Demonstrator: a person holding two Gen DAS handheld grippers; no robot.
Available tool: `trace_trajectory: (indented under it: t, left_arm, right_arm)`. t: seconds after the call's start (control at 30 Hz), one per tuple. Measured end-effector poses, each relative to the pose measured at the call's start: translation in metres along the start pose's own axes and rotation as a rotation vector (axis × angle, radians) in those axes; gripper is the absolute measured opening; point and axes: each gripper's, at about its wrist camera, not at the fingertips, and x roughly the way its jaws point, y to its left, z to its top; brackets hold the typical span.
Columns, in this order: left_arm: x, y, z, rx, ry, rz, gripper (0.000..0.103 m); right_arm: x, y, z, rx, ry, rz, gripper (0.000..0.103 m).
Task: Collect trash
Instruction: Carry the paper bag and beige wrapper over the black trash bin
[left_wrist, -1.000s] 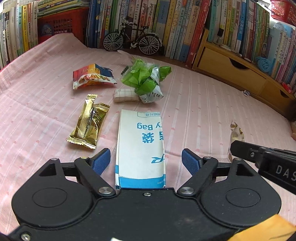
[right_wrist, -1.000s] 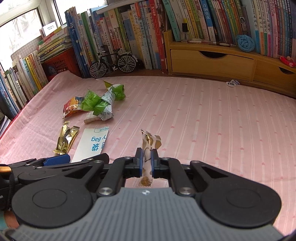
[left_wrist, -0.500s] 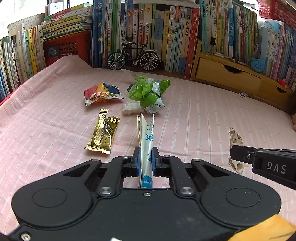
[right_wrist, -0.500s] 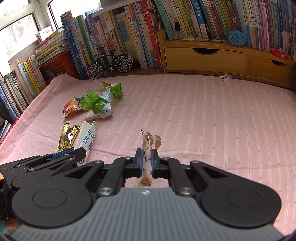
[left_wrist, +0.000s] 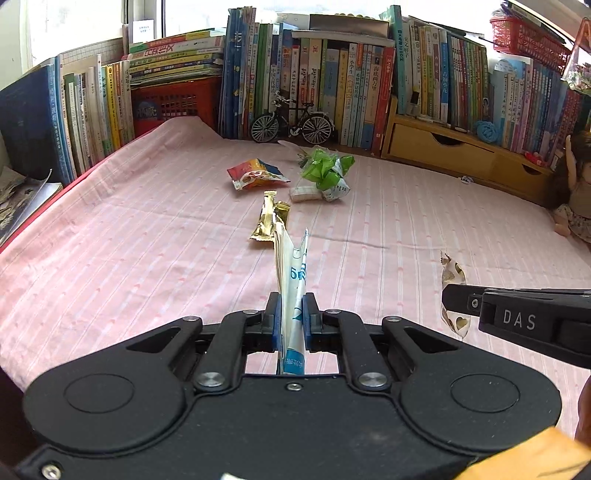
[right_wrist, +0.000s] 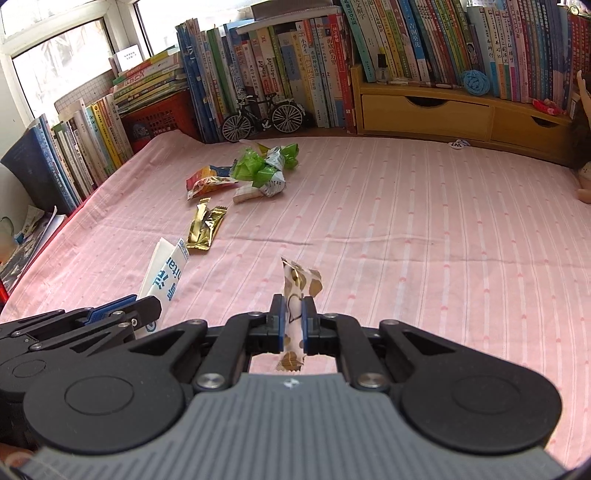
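My left tool (left_wrist: 291, 325) pinches the white-and-blue bag (left_wrist: 293, 273), my right tool (right_wrist: 293, 325) the heart-print wrapper (right_wrist: 299, 284); the gold wrapper (left_wrist: 267, 221) lies ahead, lengthwise, nearer my left.

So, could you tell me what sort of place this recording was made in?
Probably a home study or child's room: packed rows of books line the back, with a wooden drawer unit, a model bicycle and a doll around a pink striped cloth.

- Black miniature model bicycle (left_wrist: 291, 123), upright against the row of upright books (left_wrist: 332, 81).
- Light wooden two-drawer unit (right_wrist: 458, 110), right of bicycle.
- Red plastic crate (left_wrist: 173, 103), under stacked books.
- Pink striped cloth (right_wrist: 424, 229), covering the surface.
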Motion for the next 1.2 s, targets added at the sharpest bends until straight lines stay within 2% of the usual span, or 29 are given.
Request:
trace_trajectory:
  t: [0.33,0.57,0.9,1.0,1.2]
  left_arm:
    - [-0.094,0.056,-0.058,-0.012,-0.003,0.058,0.011]
    - [-0.128,0.091,-0.114,-0.043,0.062,0.095,0.011]
    - [-0.138,0.114,-0.195,-0.058,0.175,0.121,0.012]
    - [-0.134,0.114,-0.222,-0.054,0.215,0.124,0.012]
    - [-0.108,0.119,-0.274,-0.116,0.326,0.103,0.012]
  right_arm:
    - [-0.054,0.051,-0.065,-0.039,0.028,0.034,0.012]
    - [-0.067,0.078,-0.116,-0.081,0.089,0.063,0.012]
    - [-0.061,0.113,-0.198,-0.143,0.186,0.136,0.012]
    - [-0.051,0.118,-0.221,-0.148,0.211,0.193,0.012]
    - [-0.030,0.127,-0.259,-0.235,0.273,0.206,0.012]
